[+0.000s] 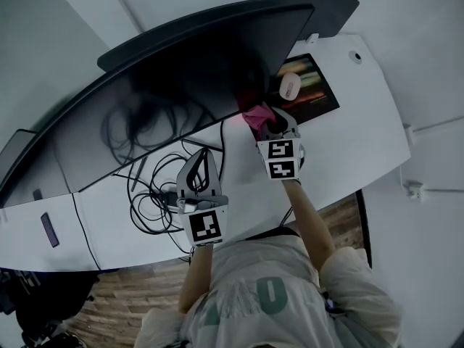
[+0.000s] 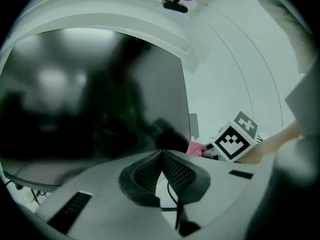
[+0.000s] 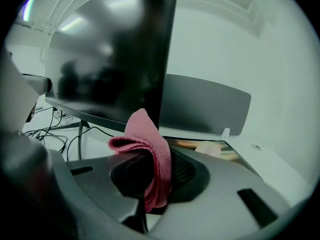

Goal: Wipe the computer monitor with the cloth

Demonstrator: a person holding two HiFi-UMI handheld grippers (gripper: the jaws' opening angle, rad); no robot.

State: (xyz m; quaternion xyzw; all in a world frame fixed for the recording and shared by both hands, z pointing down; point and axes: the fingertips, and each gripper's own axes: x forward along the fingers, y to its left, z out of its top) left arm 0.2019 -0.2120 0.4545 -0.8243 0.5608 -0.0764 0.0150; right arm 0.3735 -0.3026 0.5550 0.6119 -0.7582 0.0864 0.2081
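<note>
At the right end of the monitor, the right gripper clamps the pink cloth, bunched forward for wiping; the left gripper, jaws together, empty, hangs clear.

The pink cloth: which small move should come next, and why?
Probably press the cloth onto the monitor and sweep left: the right tool grips it by the screen's right edge, and most of the screen lies to its left.

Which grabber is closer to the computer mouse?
The right one. The right gripper, its jaws pinching the pink cloth, sits just short of the mouse. The left gripper is farther away, over the tangled cables.
</note>
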